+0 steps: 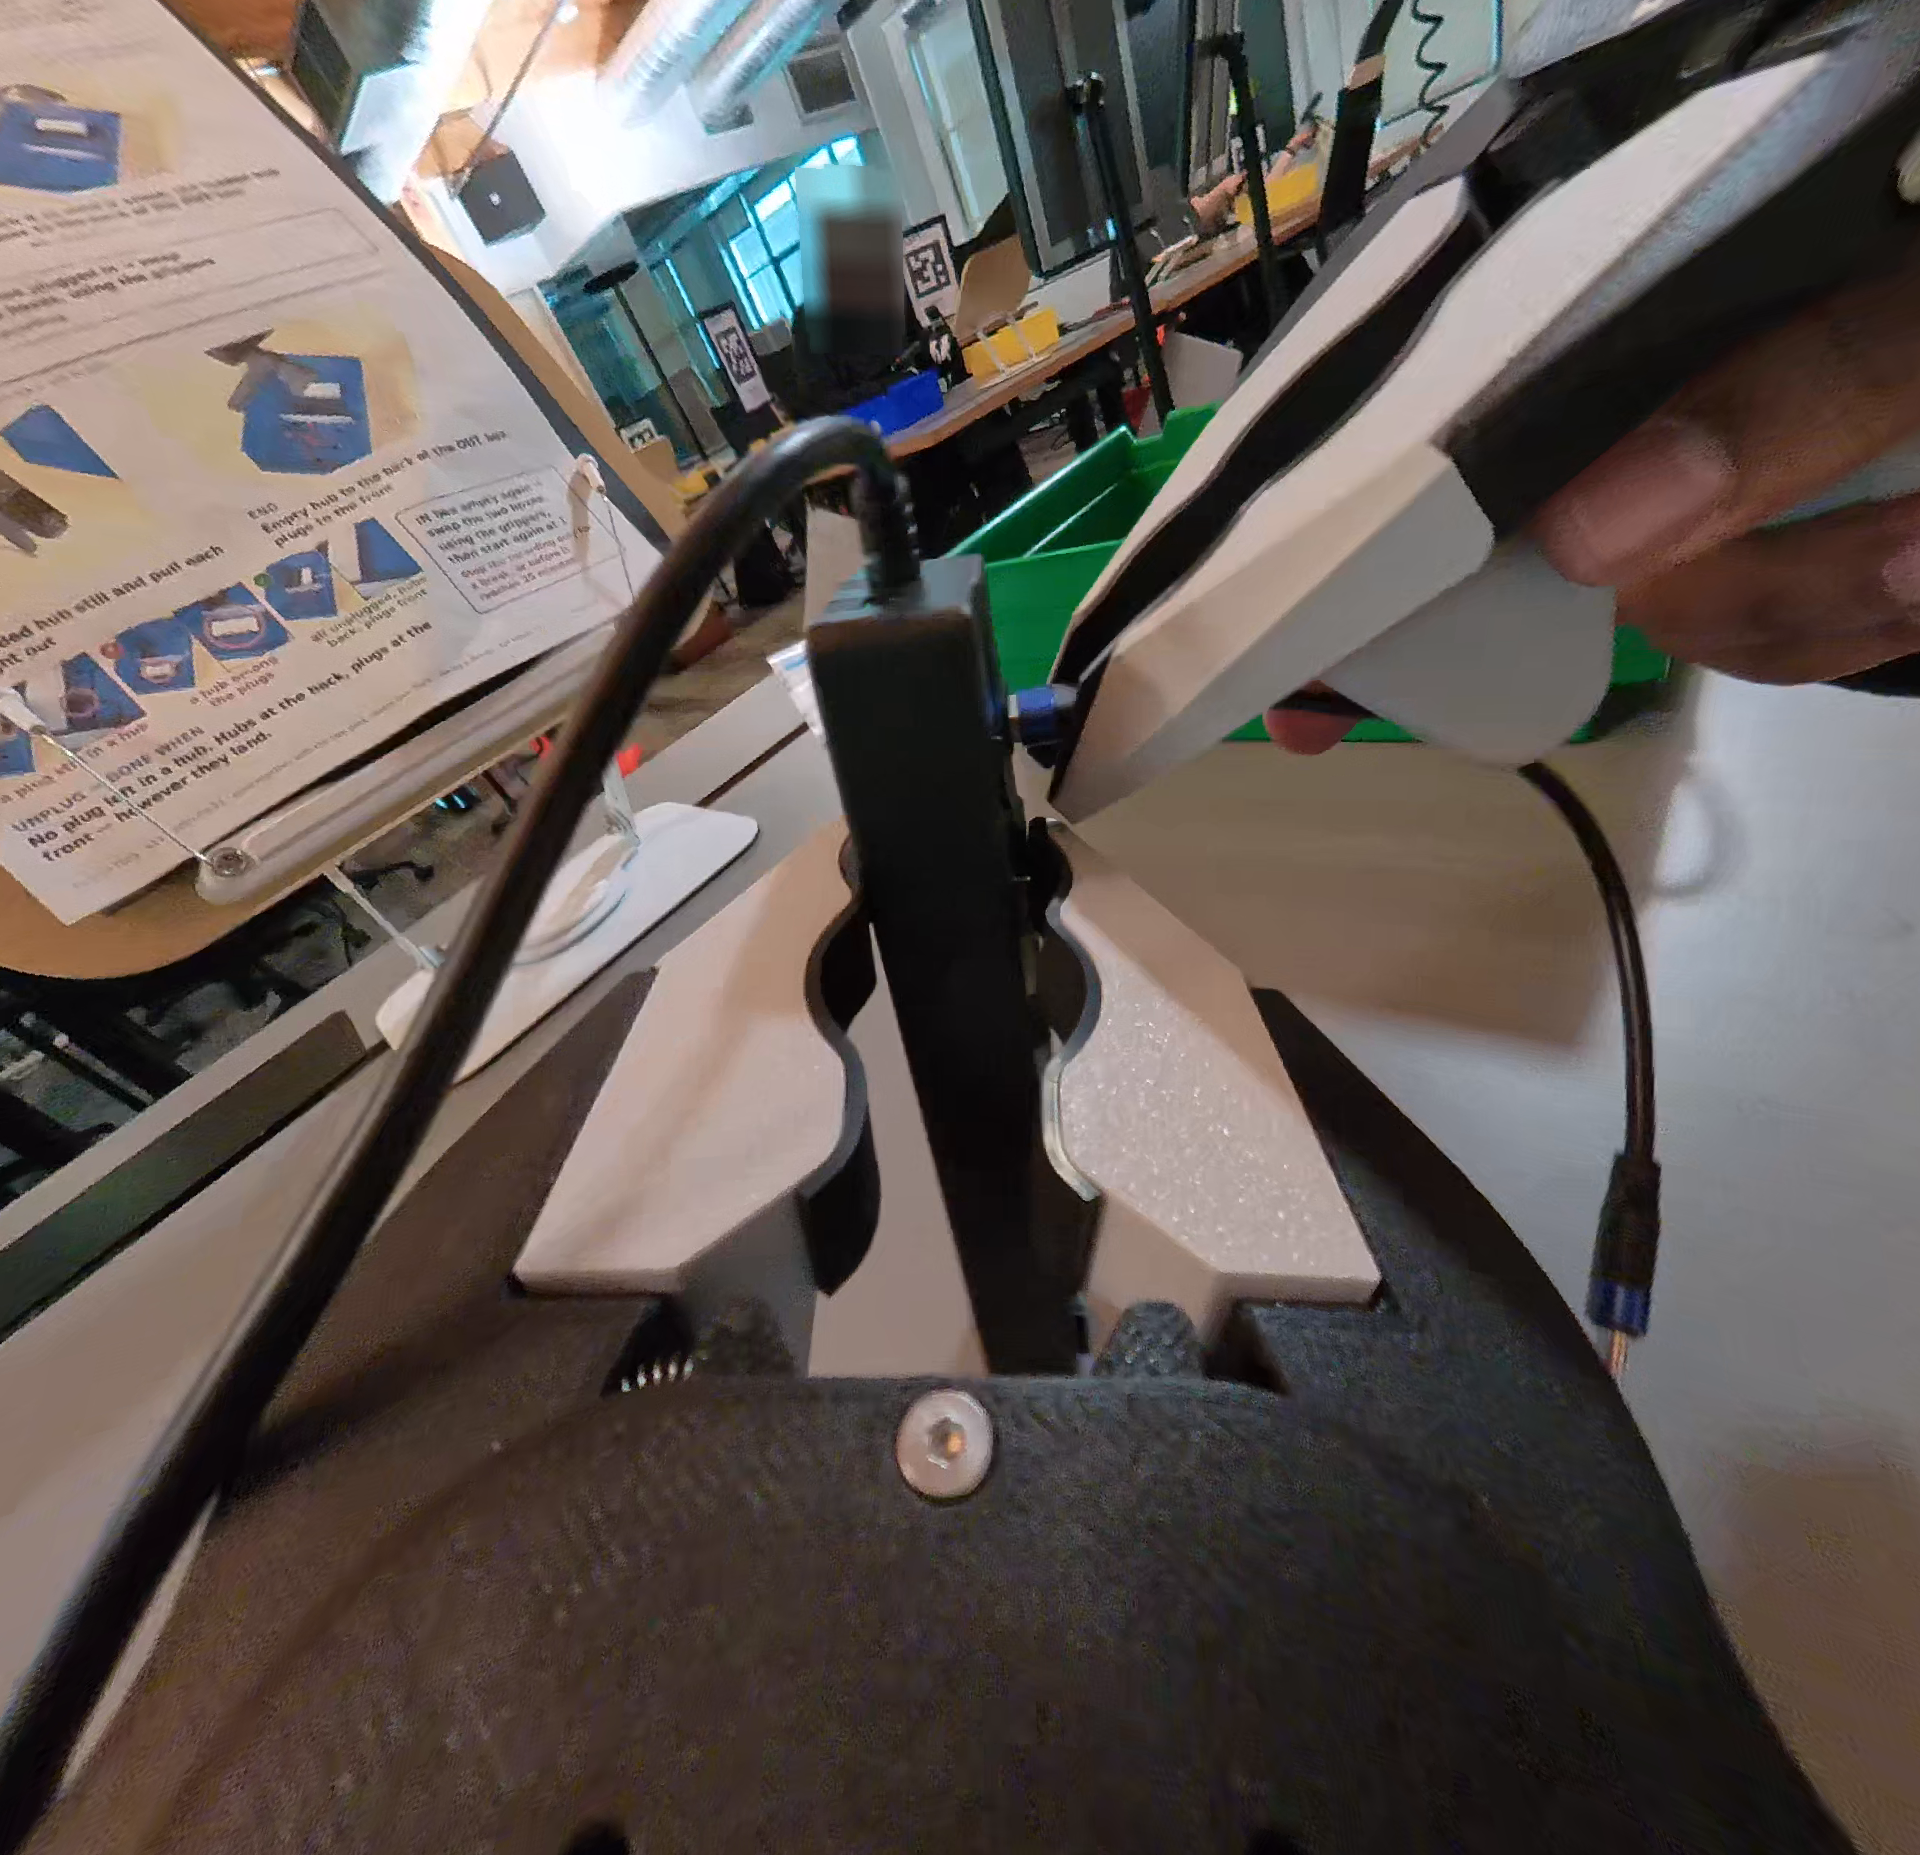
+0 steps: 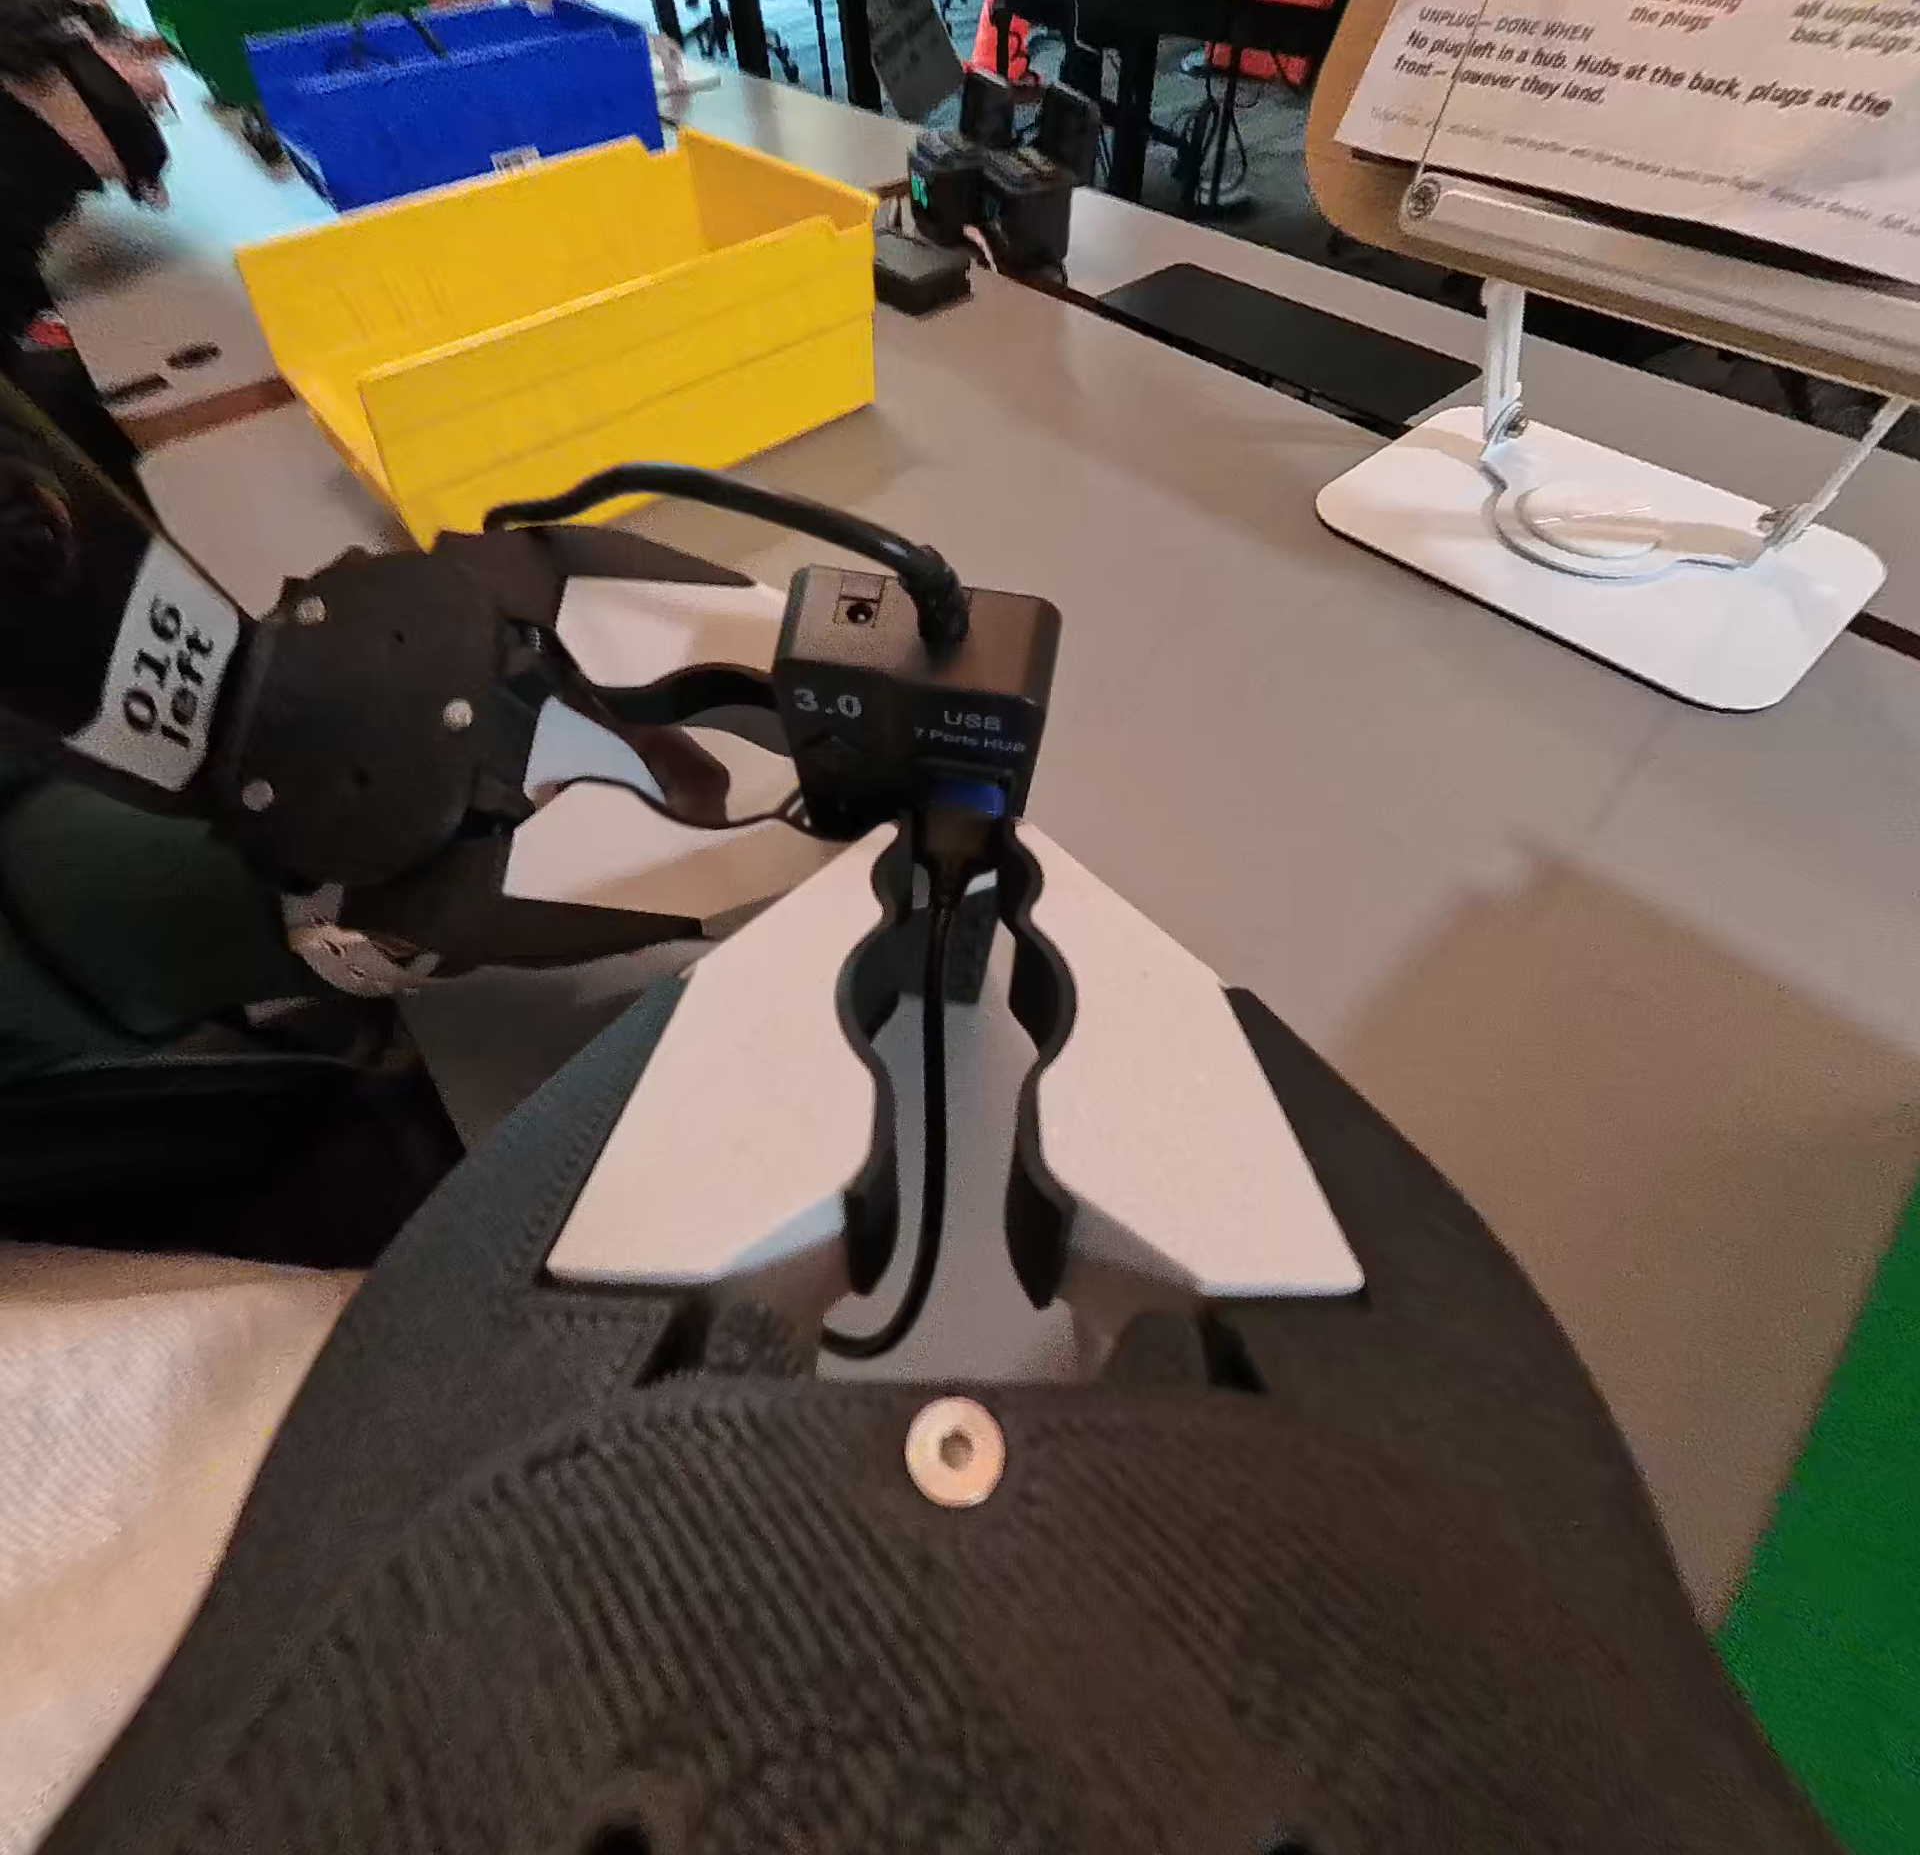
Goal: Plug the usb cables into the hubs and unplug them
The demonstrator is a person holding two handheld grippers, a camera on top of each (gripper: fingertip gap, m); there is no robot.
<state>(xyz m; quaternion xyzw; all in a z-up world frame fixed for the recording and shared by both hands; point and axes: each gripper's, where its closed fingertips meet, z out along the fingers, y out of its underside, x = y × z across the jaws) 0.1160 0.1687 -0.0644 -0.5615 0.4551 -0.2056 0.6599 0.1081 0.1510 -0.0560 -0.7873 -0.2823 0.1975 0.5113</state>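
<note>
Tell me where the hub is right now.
The hub stands upright mid-frame in the left wrist view, clamped by the left gripper. In the right view it sits just beyond the right gripper, above the table.

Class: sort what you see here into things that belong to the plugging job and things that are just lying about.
In use: black rectangular USB hub; thin black USB cable; left gripper; right gripper.

Lying about: yellow plastic bin; blue plastic bin; green plastic bin; white instruction-sheet stand.

Bare counter (image 2: 1299,766) lies open right of the USB hub (image 2: 914,704) — a yellow bin (image 2: 582,330) blocks the far left, a white document stand (image 2: 1600,548) the far right.
</note>
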